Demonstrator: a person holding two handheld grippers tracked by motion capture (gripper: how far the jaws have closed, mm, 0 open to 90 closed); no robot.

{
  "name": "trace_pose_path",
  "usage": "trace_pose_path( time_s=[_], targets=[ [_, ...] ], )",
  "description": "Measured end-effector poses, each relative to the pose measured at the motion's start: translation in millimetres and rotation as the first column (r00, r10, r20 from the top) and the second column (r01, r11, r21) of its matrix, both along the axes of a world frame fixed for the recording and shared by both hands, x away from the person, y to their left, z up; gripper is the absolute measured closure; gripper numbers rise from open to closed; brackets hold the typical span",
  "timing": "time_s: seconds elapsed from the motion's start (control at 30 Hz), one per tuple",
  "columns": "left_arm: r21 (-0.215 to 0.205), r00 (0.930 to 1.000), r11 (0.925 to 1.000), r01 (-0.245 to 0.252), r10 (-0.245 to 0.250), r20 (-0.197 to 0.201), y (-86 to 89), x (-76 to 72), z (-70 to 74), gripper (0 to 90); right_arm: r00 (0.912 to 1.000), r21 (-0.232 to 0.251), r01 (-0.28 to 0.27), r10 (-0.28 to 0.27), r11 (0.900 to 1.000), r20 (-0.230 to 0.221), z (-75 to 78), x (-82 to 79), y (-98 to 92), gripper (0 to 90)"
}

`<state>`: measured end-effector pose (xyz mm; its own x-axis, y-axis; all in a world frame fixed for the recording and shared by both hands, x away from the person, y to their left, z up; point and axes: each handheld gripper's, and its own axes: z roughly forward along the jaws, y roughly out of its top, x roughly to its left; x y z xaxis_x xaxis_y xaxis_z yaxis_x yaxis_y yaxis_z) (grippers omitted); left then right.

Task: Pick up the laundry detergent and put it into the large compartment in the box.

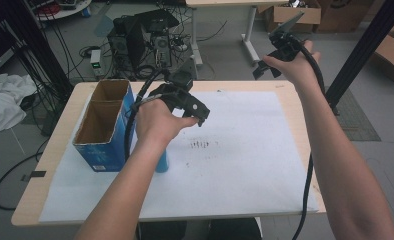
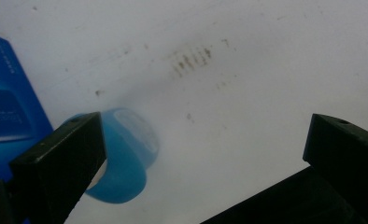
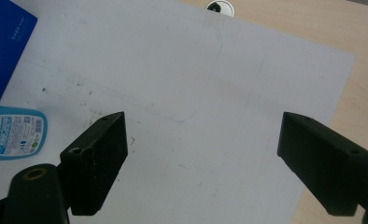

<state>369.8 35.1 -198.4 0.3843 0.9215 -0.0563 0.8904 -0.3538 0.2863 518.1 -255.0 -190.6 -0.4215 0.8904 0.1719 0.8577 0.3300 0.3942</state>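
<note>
High view: the left gripper (image 1: 197,112) is hovering above the white paper sheet (image 1: 245,150), its jaws standing spread and holding nothing, while the right gripper (image 1: 277,47) is being held raised at about 1 o'clock beyond the far table edge, its jaws likewise spread and empty. The blue bottle (image 1: 162,162) is lying on the sheet just beside the open blue carton (image 1: 105,125), at roughly 7 o'clock from the left gripper and largely hidden under the left hand (image 1: 157,122). In the left gripper view the blue bottle (image 2: 123,161) is appearing end-on next to the left jaw, apart from it; the end facing the camera is probably its base, though blur is making this uncertain. The pick-up is judged not yet begun: grasping the bottle and, presumably, placing it in the carton are remaining. The carton wall is standing close to the bottle and may be crowding the grasp. Computer equipment (image 1: 140,37) and cardboard boxes (image 1: 295,15) are sitting on the floor at 12 o'clock, well apart.
</note>
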Motion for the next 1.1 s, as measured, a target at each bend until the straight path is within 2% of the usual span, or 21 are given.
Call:
trace_pose_path(
  time_s=[0.2, 0.33, 0.57, 0.83, 1.1],
  targets=[
    [0.010, 0.9982, 0.9982, -0.060, 0.060, 0.009, 16.7, -1.1, 2.9, 0.1, 1.0000, 0.001, -0.006, 0.006, 1.000, 0.002, 0.2, -1.2, -0.2, 16.2],
    [0.016, 0.9943, 0.9942, -0.106, 0.106, 0.011, 28.3, -1.3, 1.7, 0.1, 0.9999, 0.003, -0.012, 0.012, 1.000, 0.003, 0.0, -1.5, 0.7, 16.2],
    [0.025, 0.9889, 0.9886, -0.148, 0.148, 0.006, 46.5, -1.0, -2.3, 0.2, 0.9998, 0.002, -0.021, 0.021, 1.000, -0.001, -2.6, 0.0, 5.3, 16.2],
    [0.027, 0.9824, 0.9823, -0.185, 0.186, -0.018, 61.2, 0.4, -15.1, 0.1, 0.9996, 0.001, -0.028, 0.028, 1.000, -0.005, -5.1, 2.0, 9.5, 16.2],
    [0.033, 0.9759, 0.9764, -0.214, 0.215, -0.038, 67.2, 2.9, -32.0, 0.1, 0.9993, 0.000, -0.038, 0.038, 0.999, -0.007, -7.3, 3.2, 14.0, 16.2]
  ],
)
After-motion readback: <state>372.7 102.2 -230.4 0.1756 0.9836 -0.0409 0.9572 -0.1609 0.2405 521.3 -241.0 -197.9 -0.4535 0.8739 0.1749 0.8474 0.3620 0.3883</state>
